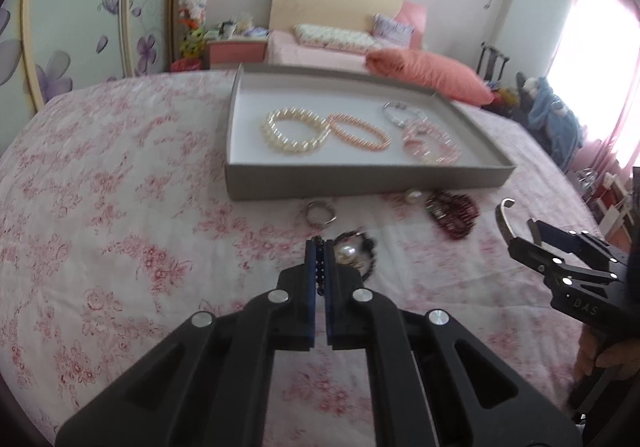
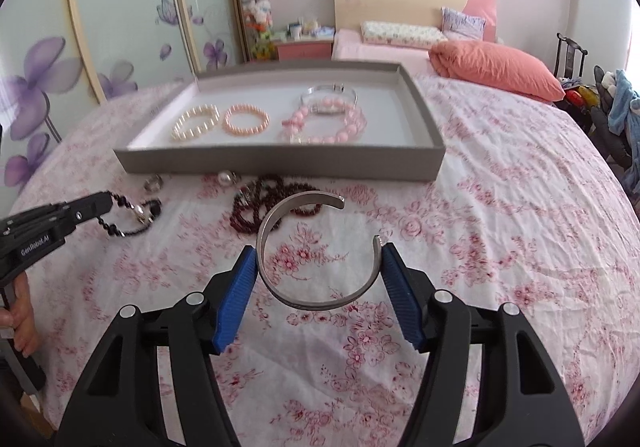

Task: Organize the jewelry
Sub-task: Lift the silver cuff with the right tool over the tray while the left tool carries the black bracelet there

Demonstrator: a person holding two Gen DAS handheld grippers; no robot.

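A grey tray (image 1: 360, 177) (image 2: 280, 163) on the bed holds a white pearl bracelet (image 1: 294, 131) (image 2: 196, 123), an orange bead bracelet (image 1: 360, 131) (image 2: 246, 119), a pink bead bracelet (image 1: 432, 141) (image 2: 332, 123) and a silver bangle (image 1: 400, 111) (image 2: 328, 93). My left gripper (image 1: 320, 247) (image 2: 105, 201) is shut on a black bead bracelet with a pearl (image 1: 352, 253) (image 2: 132, 217), lifting it off the sheet. My right gripper (image 2: 318, 261) (image 1: 522, 233) is shut on a silver cuff bangle (image 2: 304, 247) (image 1: 502, 219) and holds it above the sheet.
On the floral sheet in front of the tray lie a dark red bead bracelet (image 1: 452, 213) (image 2: 272, 203), a silver ring (image 1: 320, 213) (image 2: 154, 183) and a loose pearl (image 1: 412, 197) (image 2: 225, 178). An orange pillow (image 1: 428, 73) lies behind the tray.
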